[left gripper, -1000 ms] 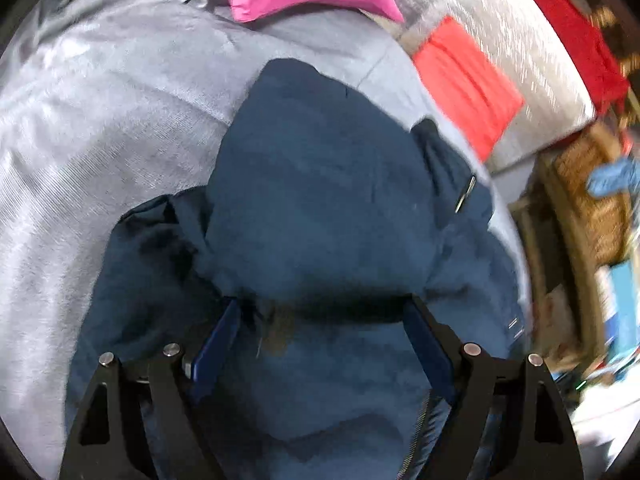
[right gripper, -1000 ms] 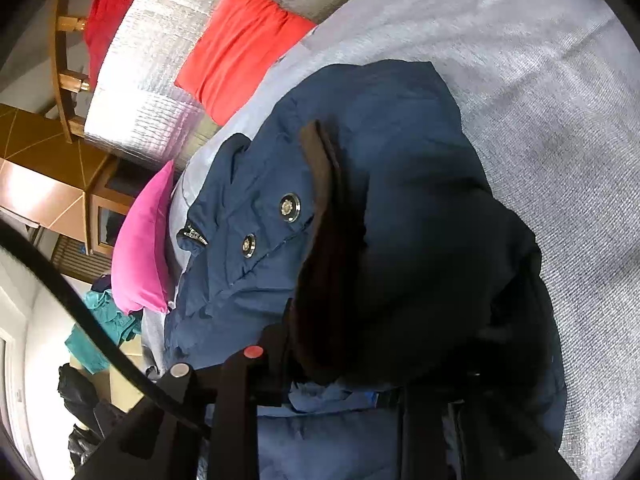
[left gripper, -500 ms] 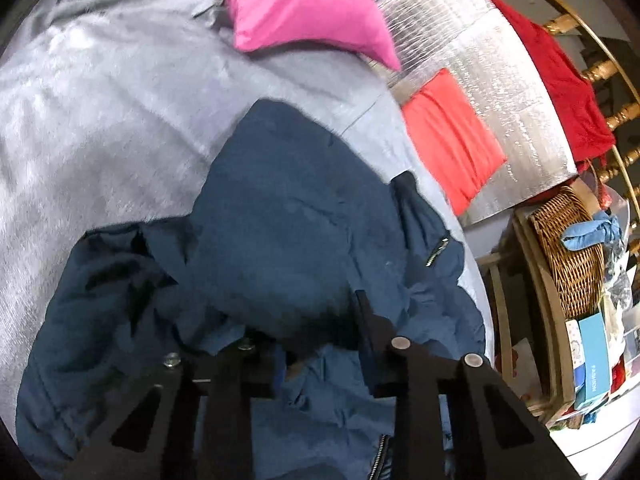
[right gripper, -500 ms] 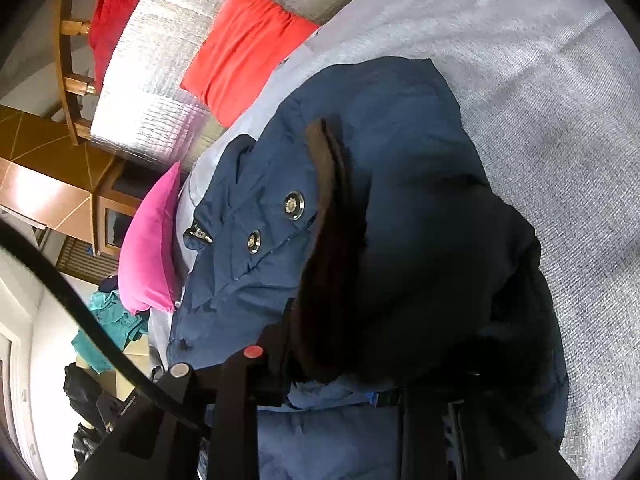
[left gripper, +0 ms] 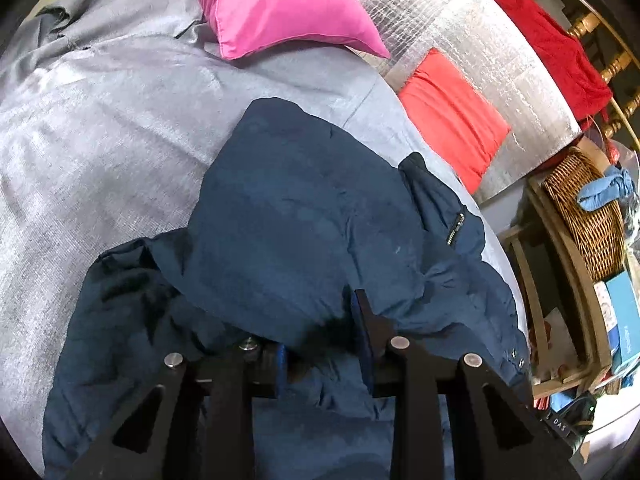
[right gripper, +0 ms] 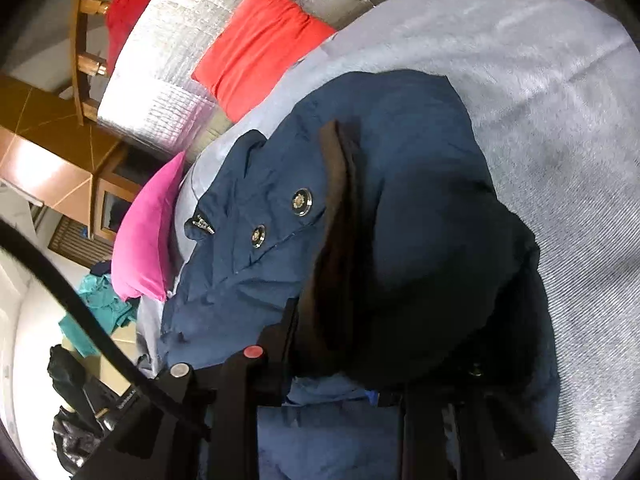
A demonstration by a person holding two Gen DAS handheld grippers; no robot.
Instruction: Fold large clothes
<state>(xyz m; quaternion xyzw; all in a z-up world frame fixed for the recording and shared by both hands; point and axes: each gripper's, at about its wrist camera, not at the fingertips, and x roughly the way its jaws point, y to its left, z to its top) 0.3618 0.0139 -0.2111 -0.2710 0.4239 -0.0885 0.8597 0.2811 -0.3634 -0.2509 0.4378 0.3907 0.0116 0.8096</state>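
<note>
We see a matt navy cloth jacket (left gripper: 304,216), shiny metal snaps (right gripper: 302,201), woven grey cover (left gripper: 104,120), wicker basket (left gripper: 588,216), quilted foil sheet (left gripper: 460,28).

Before me, a grey bedspread (left gripper: 120,128) covers the bed, with a pink pillow (left gripper: 280,4) at its head. Beside the bed, a silver quilted mat (left gripper: 460,32) carries an orange-red cushion (left gripper: 452,116). A wicker basket (left gripper: 588,216) sits on a wooden shelf (left gripper: 560,264), and a red cloth (left gripper: 552,40) drapes wooden spindles (left gripper: 588,24).
</note>
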